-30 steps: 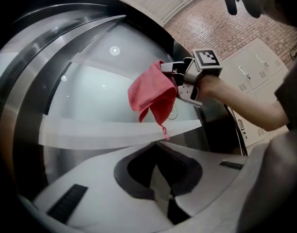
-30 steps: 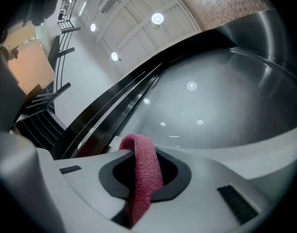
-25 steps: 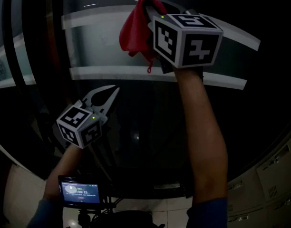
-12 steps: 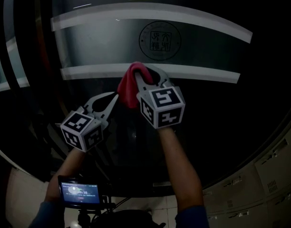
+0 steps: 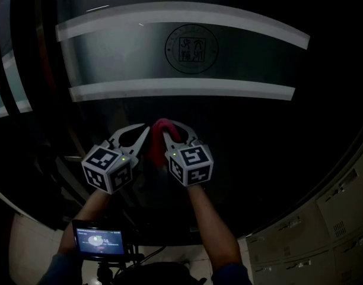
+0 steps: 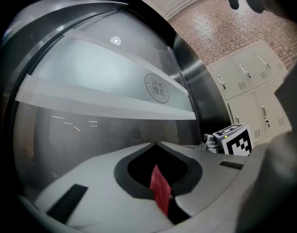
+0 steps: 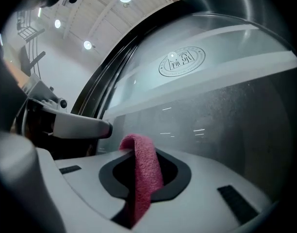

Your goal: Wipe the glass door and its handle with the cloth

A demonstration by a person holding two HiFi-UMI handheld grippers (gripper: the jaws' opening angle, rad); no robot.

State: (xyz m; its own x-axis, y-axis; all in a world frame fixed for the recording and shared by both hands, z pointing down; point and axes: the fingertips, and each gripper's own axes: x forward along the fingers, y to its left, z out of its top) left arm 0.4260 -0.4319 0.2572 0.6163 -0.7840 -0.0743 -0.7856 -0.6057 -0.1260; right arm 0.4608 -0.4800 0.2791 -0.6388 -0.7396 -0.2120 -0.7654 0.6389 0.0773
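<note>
The view is filled by the dark glass door, which is crossed by a frosted band edged with white stripes. Grey lockers are seen at the lower right. A round emblem is printed on the band; its characters cannot be read. Below the band, the right gripper is closed on the red cloth, which is draped over the jaw tips close against the dark glass. Just beside it, the left gripper is held with its jaws together. A red strip is seen in their hollow, and whether it is pinched cannot be told. A small lit screen is seen at the bottom, its text too small to read. Half a second ago the cloth was up on the band's lower stripe; it has since been brought down level with the left gripper.
</note>
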